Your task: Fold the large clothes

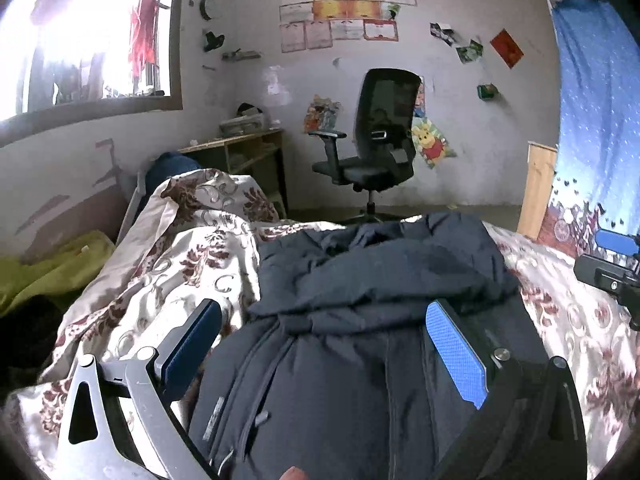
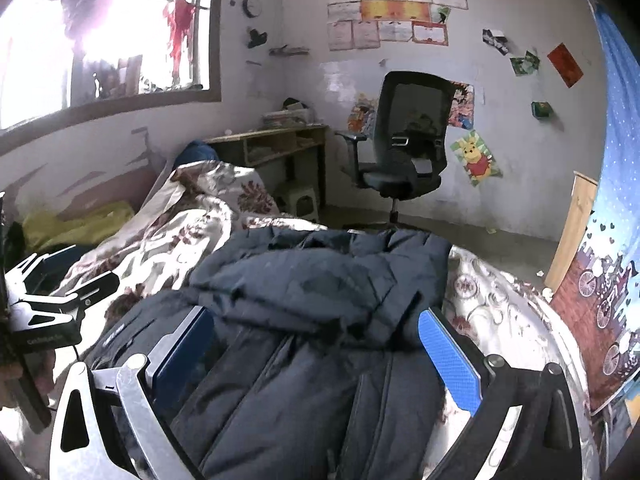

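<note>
A large dark navy padded jacket [image 1: 372, 288] lies bunched on a bed with a white and maroon floral cover [image 1: 192, 260]; it also shows in the right wrist view [image 2: 312, 292]. My left gripper [image 1: 324, 332] is open, its blue pads [image 1: 456, 352] spread wide just above the jacket's near part, holding nothing. My right gripper [image 2: 316, 344] is open too, hovering over the jacket's near right part with nothing between its pads [image 2: 450, 356]. Each gripper appears at the edge of the other's view: the right one [image 1: 612, 264], the left one [image 2: 60, 292].
A black office chair [image 1: 376, 148] stands on the floor beyond the bed. A wooden desk [image 1: 244, 152] sits by the far wall under a window. A blue patterned curtain [image 1: 600, 128] hangs on the right. A green cloth [image 1: 52, 268] lies at the left.
</note>
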Action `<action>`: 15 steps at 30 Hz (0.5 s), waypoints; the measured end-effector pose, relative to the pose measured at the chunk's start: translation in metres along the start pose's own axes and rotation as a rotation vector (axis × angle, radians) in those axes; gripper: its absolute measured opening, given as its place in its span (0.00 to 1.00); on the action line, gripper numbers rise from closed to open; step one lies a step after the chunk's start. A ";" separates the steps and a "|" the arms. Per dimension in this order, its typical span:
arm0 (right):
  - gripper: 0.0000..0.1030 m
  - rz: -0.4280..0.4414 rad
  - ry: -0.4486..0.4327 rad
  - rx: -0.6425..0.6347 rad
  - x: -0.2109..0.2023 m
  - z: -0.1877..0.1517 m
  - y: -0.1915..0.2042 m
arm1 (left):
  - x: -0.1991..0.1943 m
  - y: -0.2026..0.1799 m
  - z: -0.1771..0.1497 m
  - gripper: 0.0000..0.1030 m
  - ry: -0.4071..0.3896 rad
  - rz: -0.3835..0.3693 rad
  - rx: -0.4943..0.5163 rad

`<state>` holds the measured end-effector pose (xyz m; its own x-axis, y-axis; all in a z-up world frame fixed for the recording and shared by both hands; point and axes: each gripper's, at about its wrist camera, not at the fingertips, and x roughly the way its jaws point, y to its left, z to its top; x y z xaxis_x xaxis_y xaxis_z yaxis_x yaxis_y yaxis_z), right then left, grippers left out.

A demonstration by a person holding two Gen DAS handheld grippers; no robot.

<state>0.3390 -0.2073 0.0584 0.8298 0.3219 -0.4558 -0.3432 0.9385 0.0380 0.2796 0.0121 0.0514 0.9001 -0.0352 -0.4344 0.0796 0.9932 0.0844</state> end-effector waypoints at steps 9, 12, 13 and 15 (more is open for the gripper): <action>1.00 0.059 0.078 -0.026 -0.019 -0.035 0.014 | -0.038 -0.002 -0.038 0.98 0.094 0.041 0.003; 1.00 0.063 0.108 -0.067 -0.022 -0.046 0.021 | -0.046 -0.003 -0.043 0.98 0.131 0.044 0.005; 1.00 0.061 0.113 -0.074 -0.022 -0.050 0.023 | -0.048 -0.004 -0.045 0.98 0.141 0.036 0.012; 1.00 0.068 0.133 -0.090 -0.022 -0.058 0.026 | -0.048 -0.006 -0.050 0.98 0.155 0.029 0.031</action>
<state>0.2867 -0.1974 0.0176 0.7400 0.3588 -0.5689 -0.4392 0.8984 -0.0046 0.2151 0.0137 0.0271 0.8252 0.0137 -0.5647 0.0694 0.9897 0.1253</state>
